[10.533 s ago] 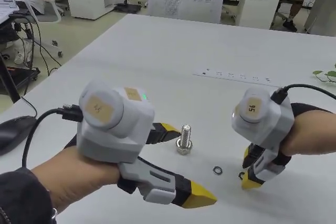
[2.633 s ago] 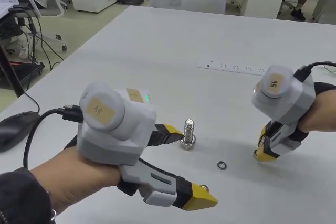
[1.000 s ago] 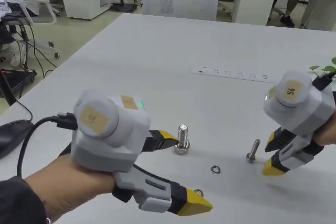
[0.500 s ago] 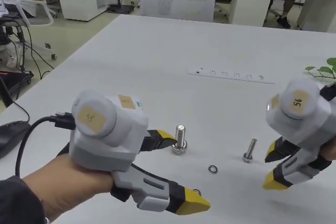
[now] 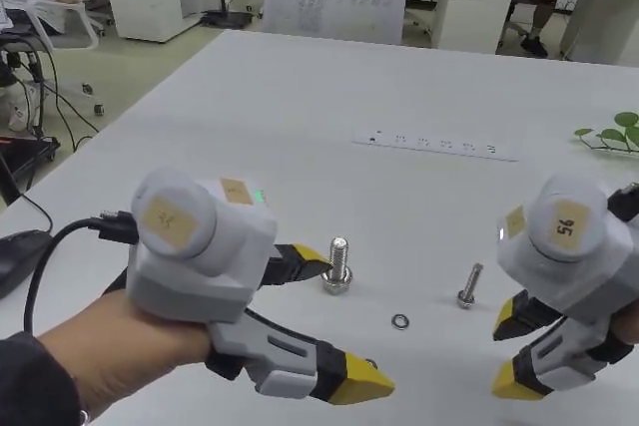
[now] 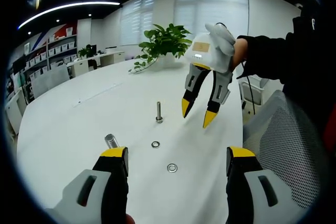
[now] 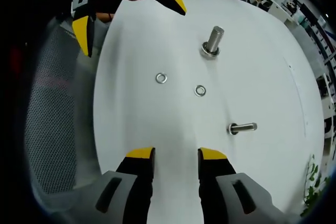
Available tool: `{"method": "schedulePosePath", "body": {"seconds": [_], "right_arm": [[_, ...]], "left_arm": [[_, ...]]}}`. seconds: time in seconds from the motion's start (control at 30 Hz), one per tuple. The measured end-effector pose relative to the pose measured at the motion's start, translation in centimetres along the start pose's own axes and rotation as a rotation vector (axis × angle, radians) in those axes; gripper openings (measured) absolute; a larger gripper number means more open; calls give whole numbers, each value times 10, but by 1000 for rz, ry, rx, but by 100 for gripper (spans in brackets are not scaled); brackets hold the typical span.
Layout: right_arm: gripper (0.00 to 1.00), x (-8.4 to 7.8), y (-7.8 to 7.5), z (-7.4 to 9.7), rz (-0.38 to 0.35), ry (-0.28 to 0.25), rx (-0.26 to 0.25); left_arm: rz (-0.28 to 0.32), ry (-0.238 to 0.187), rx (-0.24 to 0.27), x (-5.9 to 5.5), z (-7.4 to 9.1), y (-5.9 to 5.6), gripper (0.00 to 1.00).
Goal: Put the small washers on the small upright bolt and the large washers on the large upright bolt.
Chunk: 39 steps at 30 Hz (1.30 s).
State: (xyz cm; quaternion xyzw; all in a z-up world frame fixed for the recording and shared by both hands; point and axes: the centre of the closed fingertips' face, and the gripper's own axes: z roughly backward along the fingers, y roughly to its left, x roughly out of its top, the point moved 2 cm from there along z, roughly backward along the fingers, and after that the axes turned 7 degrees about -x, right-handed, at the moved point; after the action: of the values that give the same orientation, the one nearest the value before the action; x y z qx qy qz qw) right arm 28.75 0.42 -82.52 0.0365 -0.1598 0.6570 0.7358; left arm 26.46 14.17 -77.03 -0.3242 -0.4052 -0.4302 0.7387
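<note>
large bolt (image 5: 337, 266) stands upright on the surface (image 5: 300, 97), with small bolt (image 5: 467, 286) upright to its right. one washer (image 5: 400, 322) lies nearer, between them. second washer (image 6: 172, 168) lies by the left claw (image 6: 177, 153), which is released and empty. right claw (image 7: 176, 155), near right, is likewise released.

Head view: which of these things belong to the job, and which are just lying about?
Belong to the job: large upright bolt, small upright bolt, one washer, second washer, left gripper and right gripper, both open.

Just lying about: power strip, plant, chair.
</note>
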Motion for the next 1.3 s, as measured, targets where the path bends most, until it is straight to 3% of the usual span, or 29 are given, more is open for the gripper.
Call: {"method": "schedulePosePath", "body": {"seconds": [0.5, 1.3], "right_arm": [[33, 20, 12, 0, 46, -15, 28], [31, 68, -16, -22, 144, -6, 30]], "left_arm": [[-3, -4, 5, 0, 2, 1, 76], [-1, -5, 11, -1, 5, 1, 76]]}}
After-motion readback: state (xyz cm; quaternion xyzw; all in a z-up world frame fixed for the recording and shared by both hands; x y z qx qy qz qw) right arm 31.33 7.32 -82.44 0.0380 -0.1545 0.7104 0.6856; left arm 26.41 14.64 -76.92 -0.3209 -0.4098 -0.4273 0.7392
